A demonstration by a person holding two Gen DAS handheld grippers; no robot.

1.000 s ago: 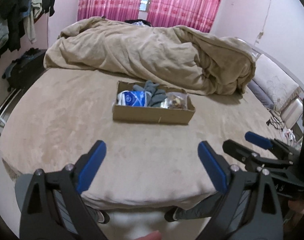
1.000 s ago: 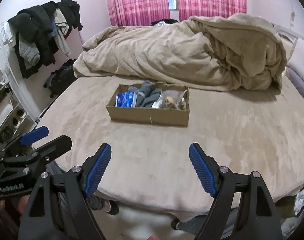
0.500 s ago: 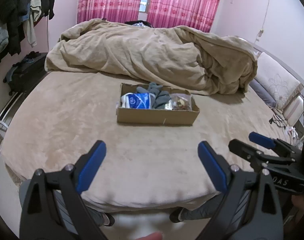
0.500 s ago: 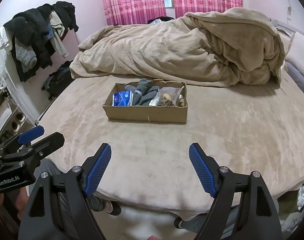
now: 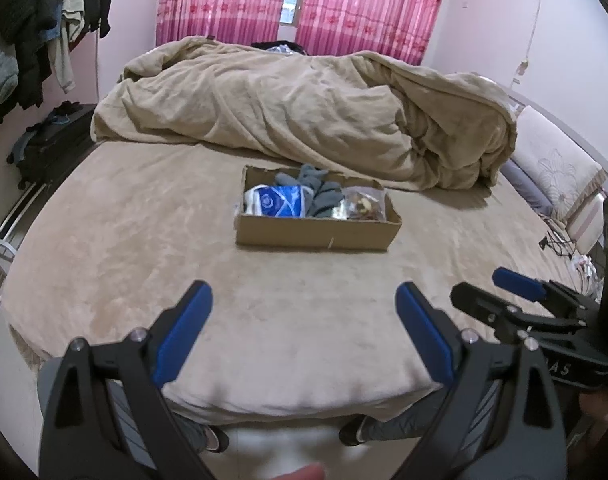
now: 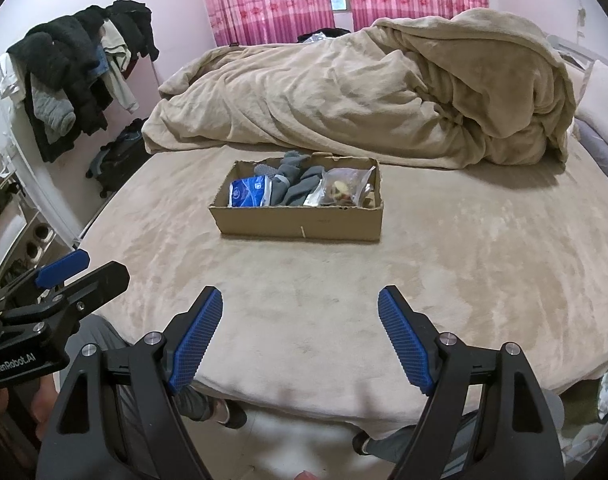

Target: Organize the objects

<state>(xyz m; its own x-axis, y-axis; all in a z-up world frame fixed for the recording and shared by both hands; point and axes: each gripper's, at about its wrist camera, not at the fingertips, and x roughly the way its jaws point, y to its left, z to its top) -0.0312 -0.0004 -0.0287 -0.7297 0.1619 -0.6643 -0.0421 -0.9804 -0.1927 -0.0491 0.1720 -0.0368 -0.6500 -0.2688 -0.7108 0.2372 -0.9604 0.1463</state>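
Observation:
A shallow cardboard box (image 5: 316,236) (image 6: 299,224) sits on the beige bed. Inside lie a blue and white packet (image 5: 277,202) (image 6: 249,193) at the left, grey socks (image 5: 318,192) (image 6: 295,184) in the middle, and a clear bag of brownish items (image 5: 362,206) (image 6: 342,190) at the right. My left gripper (image 5: 304,300) is open and empty above the bed's near edge, well short of the box. My right gripper (image 6: 299,304) is open and empty too, beside the left one, which also shows in the right wrist view (image 6: 63,276).
A bunched beige duvet (image 5: 304,108) (image 6: 364,96) lies behind the box. Pillows (image 5: 552,164) are at the right. Dark clothes (image 6: 71,72) hang on the left wall above a black suitcase (image 5: 47,144). Pink curtains (image 5: 295,4) cover the window. Feet (image 6: 223,408) show under the bed edge.
Both grippers have moved slightly closer to the bed and higher, so the box sits a little lower and larger in view. Both stay open and empty.

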